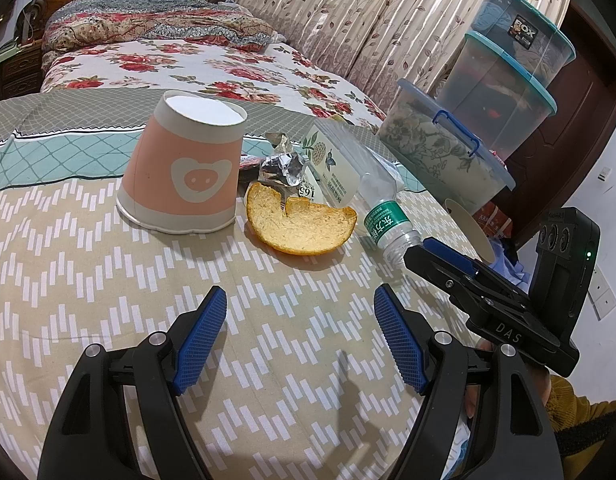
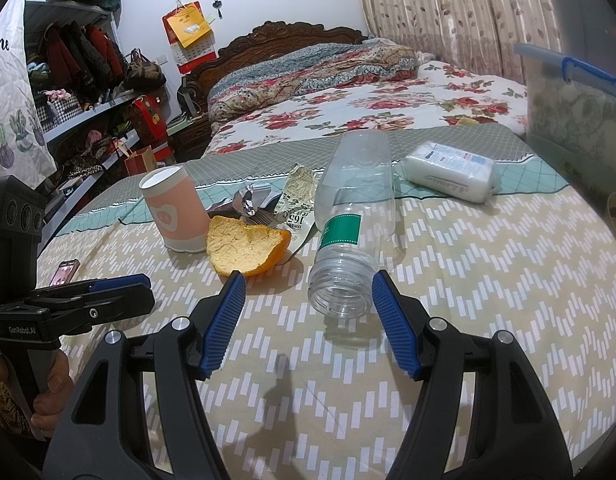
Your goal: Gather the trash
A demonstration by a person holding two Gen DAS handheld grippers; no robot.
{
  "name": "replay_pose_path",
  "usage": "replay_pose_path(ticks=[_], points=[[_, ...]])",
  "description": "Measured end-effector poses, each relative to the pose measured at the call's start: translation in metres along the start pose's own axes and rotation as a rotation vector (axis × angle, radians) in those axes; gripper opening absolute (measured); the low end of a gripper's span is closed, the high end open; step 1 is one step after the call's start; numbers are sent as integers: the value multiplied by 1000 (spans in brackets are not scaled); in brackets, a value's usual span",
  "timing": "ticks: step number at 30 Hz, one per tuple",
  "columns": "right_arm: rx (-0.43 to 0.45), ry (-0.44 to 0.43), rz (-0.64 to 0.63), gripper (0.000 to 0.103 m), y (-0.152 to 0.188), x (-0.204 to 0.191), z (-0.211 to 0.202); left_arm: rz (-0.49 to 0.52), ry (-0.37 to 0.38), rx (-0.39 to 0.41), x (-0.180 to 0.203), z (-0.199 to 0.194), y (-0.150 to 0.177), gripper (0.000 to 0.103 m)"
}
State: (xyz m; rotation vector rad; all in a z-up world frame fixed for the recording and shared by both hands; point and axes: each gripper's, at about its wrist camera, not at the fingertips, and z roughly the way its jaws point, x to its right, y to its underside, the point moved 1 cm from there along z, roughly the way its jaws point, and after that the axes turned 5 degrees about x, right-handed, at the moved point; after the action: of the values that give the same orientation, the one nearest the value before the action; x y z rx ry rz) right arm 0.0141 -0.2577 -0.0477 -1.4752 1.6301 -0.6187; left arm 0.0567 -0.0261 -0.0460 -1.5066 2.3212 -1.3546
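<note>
Trash is lying clustered on the bedspread: upturned cup, peel at its 3 o'clock, bottle beyond. We are holding left gripper and right gripper wide, both empty.

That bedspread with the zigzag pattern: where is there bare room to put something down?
Bare bedspread lies right of the bottle, below the tissue pack, and in front of both open grippers. It is crowded where cup, orange peel, foil wrappers and bottle cluster.
</note>
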Motion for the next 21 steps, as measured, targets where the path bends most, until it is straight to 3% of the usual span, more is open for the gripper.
replay_pose_path(ticks=[21], points=[[0,2,-2,67,0,-1,0,-2,1,1,0,-1,0,72]])
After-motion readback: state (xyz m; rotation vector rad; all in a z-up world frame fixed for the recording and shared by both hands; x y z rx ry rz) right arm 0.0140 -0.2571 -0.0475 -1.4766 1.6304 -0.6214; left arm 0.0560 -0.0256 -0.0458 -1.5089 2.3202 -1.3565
